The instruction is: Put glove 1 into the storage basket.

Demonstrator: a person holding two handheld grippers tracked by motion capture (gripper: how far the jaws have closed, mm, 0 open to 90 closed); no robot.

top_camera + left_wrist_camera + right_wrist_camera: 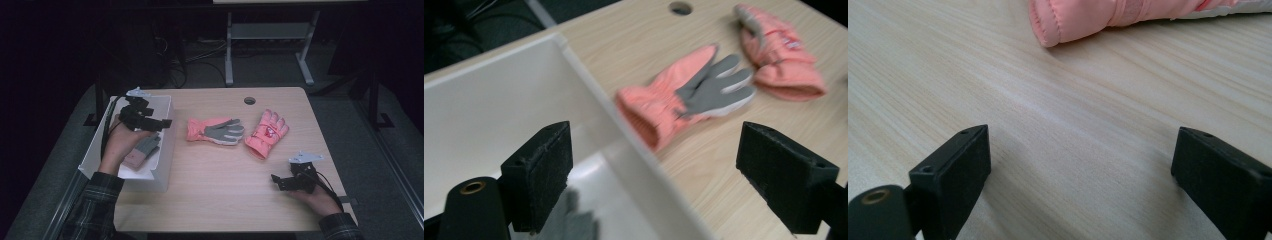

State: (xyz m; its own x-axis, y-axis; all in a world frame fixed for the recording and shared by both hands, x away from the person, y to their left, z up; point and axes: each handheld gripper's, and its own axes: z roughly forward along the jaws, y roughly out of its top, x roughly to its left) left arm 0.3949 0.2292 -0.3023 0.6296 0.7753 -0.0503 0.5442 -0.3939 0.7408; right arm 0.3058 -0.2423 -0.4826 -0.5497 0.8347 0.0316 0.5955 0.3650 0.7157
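Overhead, the left hand-held gripper (165,123) was held above the right wall of the white bin (166,107), raised off the surface (215,170) with the person's left forearm angling up from the bottom left in a plaid sleeve (97,200). Its jaws stood wide apart and held nothing; in the left gripper view they framed the bin wall (624,145) and, beyond it, the pink glove with the grey palm (689,95). That glove (215,131) lay palm up on the surface just right of the bin, fingers pointing right. A second pink glove (266,133) lay beside it, back up, fingers pointing away from the person, the two close together. Inside the bin lay a grey and pink glove (142,151), partly covered by the left hand (122,142). The right hand-held gripper (274,181) rested low near the surface's front right edge, the right hand (315,197) cupped behind it, jaws pointing left and spread wide open around nothing, with the cuff of the second glove (1073,20) ahead of them.
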